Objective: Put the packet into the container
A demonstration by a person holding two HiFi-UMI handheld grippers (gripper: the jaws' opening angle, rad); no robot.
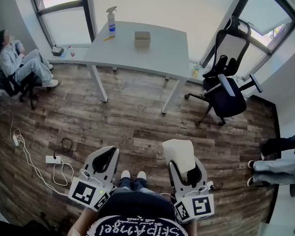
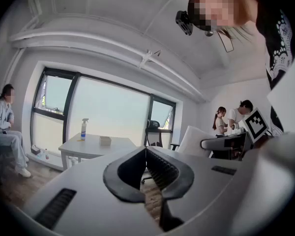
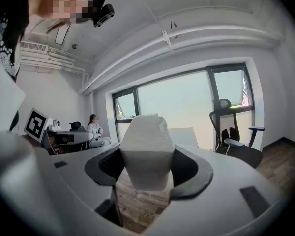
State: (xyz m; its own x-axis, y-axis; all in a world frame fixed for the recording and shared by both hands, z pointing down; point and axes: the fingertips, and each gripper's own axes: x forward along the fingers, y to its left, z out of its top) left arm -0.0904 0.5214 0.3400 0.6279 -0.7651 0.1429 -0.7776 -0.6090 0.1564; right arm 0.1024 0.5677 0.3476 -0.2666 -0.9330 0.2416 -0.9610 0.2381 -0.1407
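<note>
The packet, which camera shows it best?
The right gripper view: the packet fills the middle, held by the right gripper. The head view shows the packet smaller, from above. The left gripper view doesn't clearly show it.

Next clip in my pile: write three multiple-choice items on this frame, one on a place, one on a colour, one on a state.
1. Where does the box stand?
A. on the floor
B. on the table
C. on the office chair

2. What colour is the packet?
A. white
B. red
C. black

3. How is the right gripper?
A. open and empty
B. shut on nothing
C. shut on the packet

Key:
1 B, the box sits on the tabletop, to the right of the spray bottle.
2 A, the packet is plain white in both views.
3 C, the jaws press on the packet's sides.
</note>
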